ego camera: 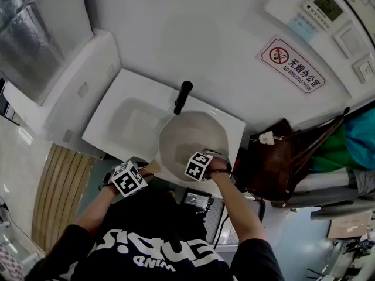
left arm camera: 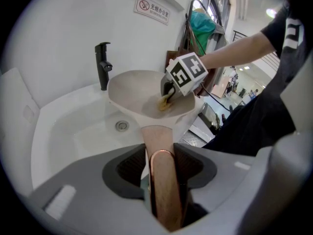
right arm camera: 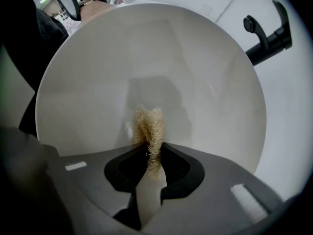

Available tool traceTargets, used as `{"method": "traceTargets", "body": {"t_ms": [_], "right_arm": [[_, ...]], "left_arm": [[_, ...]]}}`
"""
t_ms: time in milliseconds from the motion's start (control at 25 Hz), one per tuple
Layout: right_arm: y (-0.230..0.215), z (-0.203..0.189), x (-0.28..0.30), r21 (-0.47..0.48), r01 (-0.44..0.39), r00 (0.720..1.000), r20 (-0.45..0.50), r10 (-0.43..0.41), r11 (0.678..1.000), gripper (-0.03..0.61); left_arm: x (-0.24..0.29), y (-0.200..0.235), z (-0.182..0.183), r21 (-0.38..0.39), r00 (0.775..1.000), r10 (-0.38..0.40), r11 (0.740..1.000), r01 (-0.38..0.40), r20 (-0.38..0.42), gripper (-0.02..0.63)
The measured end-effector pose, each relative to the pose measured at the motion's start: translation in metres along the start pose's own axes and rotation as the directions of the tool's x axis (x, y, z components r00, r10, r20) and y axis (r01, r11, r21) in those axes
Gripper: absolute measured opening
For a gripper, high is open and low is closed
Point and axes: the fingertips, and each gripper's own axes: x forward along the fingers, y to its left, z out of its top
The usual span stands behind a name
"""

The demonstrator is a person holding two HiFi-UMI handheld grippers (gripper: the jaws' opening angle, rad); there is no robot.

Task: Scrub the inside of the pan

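Note:
A cream-white pan [ego camera: 193,138] is held over the right end of a white sink [ego camera: 117,107]. My left gripper [left arm camera: 160,155] is shut on the pan handle [left arm camera: 159,138], a copper-brown bar running between its jaws; in the head view that gripper [ego camera: 130,178] sits at the pan's near left. My right gripper [right arm camera: 150,153] is shut on a tuft of straw-coloured scrubber [right arm camera: 148,126], which touches the inside of the pan [right arm camera: 146,67] near its floor. In the left gripper view the right gripper [left arm camera: 168,96] reaches down into the pan [left arm camera: 142,92] with the scrubber [left arm camera: 164,103] at its tip.
A black faucet [ego camera: 183,96] stands at the pan's far rim. A brown bag [ego camera: 275,157] and green and teal cloth hang at the right. The sink drain [left arm camera: 122,126] lies left of the pan. A no-smoking sign [ego camera: 291,64] is on the wall.

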Motion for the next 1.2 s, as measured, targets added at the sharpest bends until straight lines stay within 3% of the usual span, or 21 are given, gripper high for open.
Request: {"method": "traceTargets", "body": {"t_ms": [600, 1200], "right_arm": [[0.032, 0.038, -0.007, -0.046, -0.057, 0.994, 0.094, 0.061, 0.997, 0.074], [0.010, 0.098, -0.013, -0.024, -0.043, 0.980, 0.192, 0.047, 0.999, 0.075]], "left_arm": [[0.002, 0.000, 0.000, 0.005, 1.000, -0.001, 1.000, 0.001, -0.007, 0.176], [0.005, 0.002, -0.003, 0.003, 1.000, -0.006, 1.000, 0.006, -0.020, 0.176]]}}
